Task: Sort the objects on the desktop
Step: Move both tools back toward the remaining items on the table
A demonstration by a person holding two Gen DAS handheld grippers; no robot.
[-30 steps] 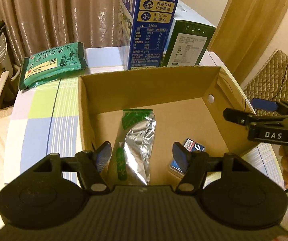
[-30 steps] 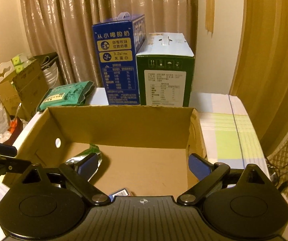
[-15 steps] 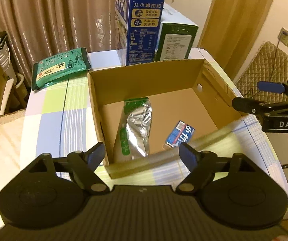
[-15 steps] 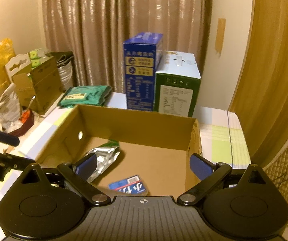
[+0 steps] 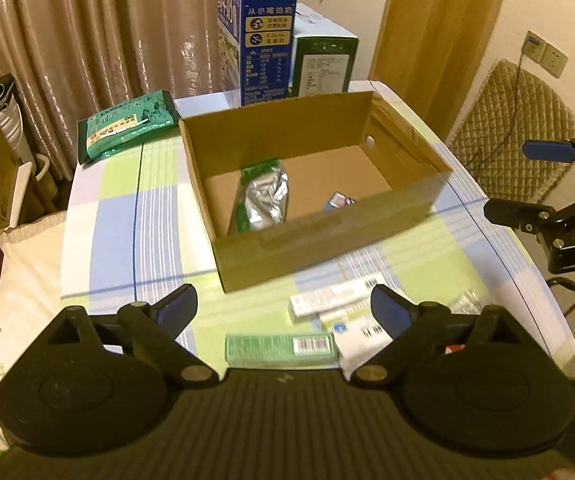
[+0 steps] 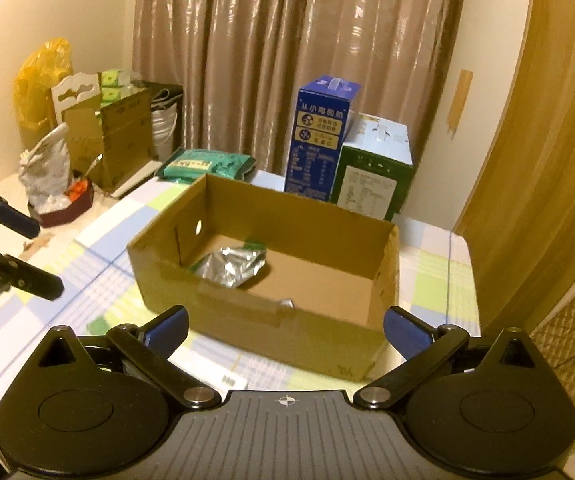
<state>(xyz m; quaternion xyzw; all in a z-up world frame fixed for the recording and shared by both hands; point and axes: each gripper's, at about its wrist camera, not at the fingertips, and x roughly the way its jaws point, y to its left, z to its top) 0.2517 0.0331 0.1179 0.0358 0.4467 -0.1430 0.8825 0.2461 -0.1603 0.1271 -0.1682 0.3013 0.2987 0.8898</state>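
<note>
An open cardboard box [image 5: 319, 240] [image 6: 271, 320] stands mid-table. In it lie a silver-and-green foil pouch [image 5: 265, 200] [image 6: 231, 266] and a small blue packet [image 5: 339, 201]. In front of the box lie a green slim box [image 5: 279, 348], a white slim box [image 5: 335, 295] and a white-and-blue carton [image 5: 357, 330]. My left gripper [image 5: 285, 312] is open and empty above these boxes. My right gripper [image 6: 285, 326] is open and empty before the box's near wall; it also shows in the left wrist view [image 5: 527, 180].
A blue milk carton [image 5: 257, 40] and a green carton [image 5: 323, 62] stand behind the box. A green packet [image 5: 127, 128] lies at the table's back left. Cardboard boxes and bags [image 6: 99, 144] stand left of the table. A quilted chair [image 5: 511, 128] stands right.
Both grippers have pulled back and risen away from the cardboard box. The slim boxes in front of the box have come into the left wrist view. Both stay open.
</note>
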